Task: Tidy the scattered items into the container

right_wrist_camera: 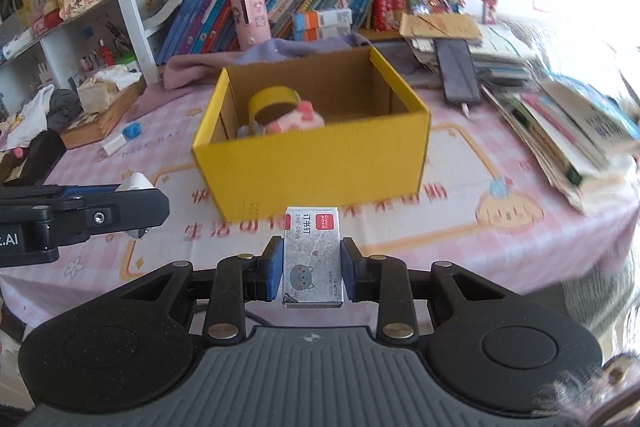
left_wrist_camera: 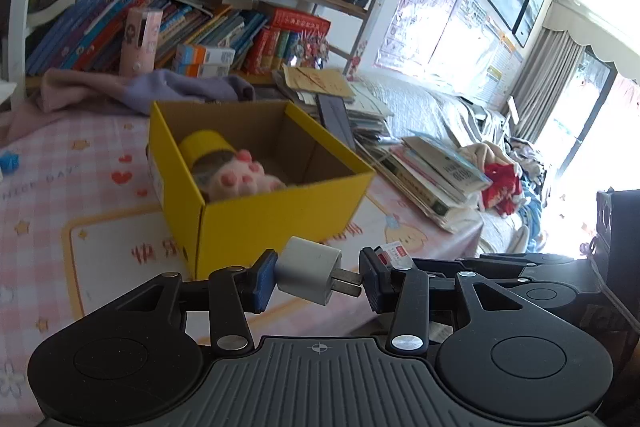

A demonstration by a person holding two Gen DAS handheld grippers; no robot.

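A yellow cardboard box [left_wrist_camera: 260,215] [right_wrist_camera: 320,167] stands open on the pink checked tablecloth. Inside it lie a yellow tape roll [left_wrist_camera: 206,145] [right_wrist_camera: 272,103] and a pink plush paw [left_wrist_camera: 244,179] [right_wrist_camera: 294,121]. My left gripper [left_wrist_camera: 318,277] is shut on a white charger plug [left_wrist_camera: 308,271], its prongs against the right pad, just in front of the box's near corner. My right gripper [right_wrist_camera: 312,267] is shut on a small grey staple box [right_wrist_camera: 312,259] with a cat drawing, in front of the box's near wall. In the right wrist view the left gripper [right_wrist_camera: 136,207] shows at left with the plug [right_wrist_camera: 138,182].
Slanting stacks of books and papers [right_wrist_camera: 572,139] and a dark flat device [right_wrist_camera: 456,75] crowd the table's right side. A purple cloth [right_wrist_camera: 280,51] lies behind the box, below a full bookshelf. A small blue item [right_wrist_camera: 132,131] and a tissue box [right_wrist_camera: 108,95] sit at far left.
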